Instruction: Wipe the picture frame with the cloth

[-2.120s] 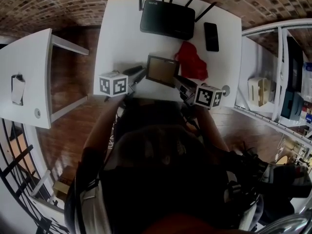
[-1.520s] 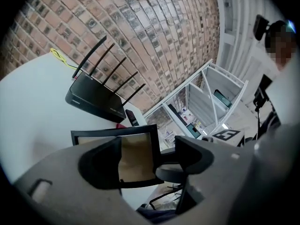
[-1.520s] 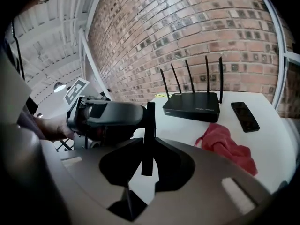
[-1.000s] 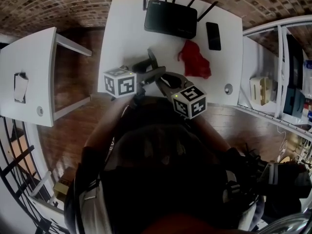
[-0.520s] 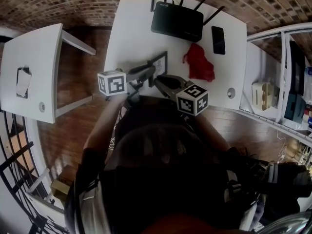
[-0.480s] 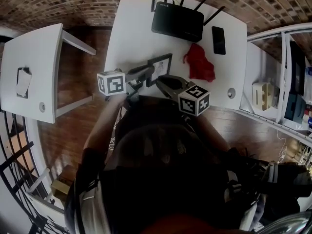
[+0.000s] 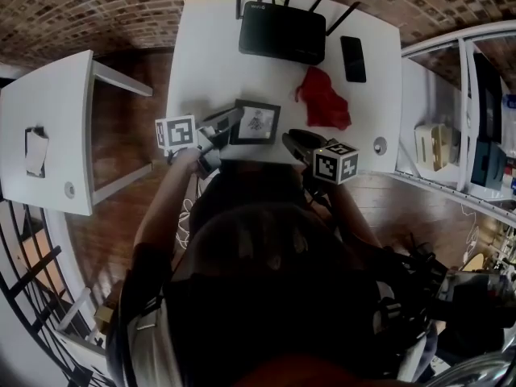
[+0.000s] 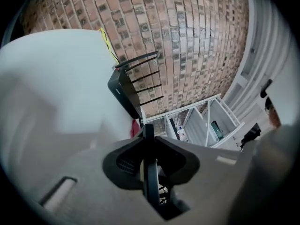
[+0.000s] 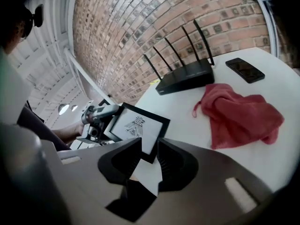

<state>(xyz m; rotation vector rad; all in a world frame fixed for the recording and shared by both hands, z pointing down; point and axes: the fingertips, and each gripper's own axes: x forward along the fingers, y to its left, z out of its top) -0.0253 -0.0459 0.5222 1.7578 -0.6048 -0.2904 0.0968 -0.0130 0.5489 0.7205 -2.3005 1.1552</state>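
The left gripper (image 7: pixel 228 124) pinches the picture frame (image 7: pixel 258 122) by the table's (image 7: pixel 201 63) near edge.
Its jaws are closing on the frame's thin left side. The right gripper (image 7: pixel 292 141) is opening its jaws with nothing pinched; the frame's corner is just ahead. The red cloth (image 7: pixel 323 99) lies just right of the frame, apart from it. Open white top lies to the left. Farther back are a phone (image 7: pixel 352 59) and a router (image 7: pixel 280 32).

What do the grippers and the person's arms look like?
The left gripper and right gripper each have a grey body, black curved jaws and a white cube with black square markers. Forearms bare, top dark. Left jaws are closing on the picture frame; right jaws are opening, nothing between.
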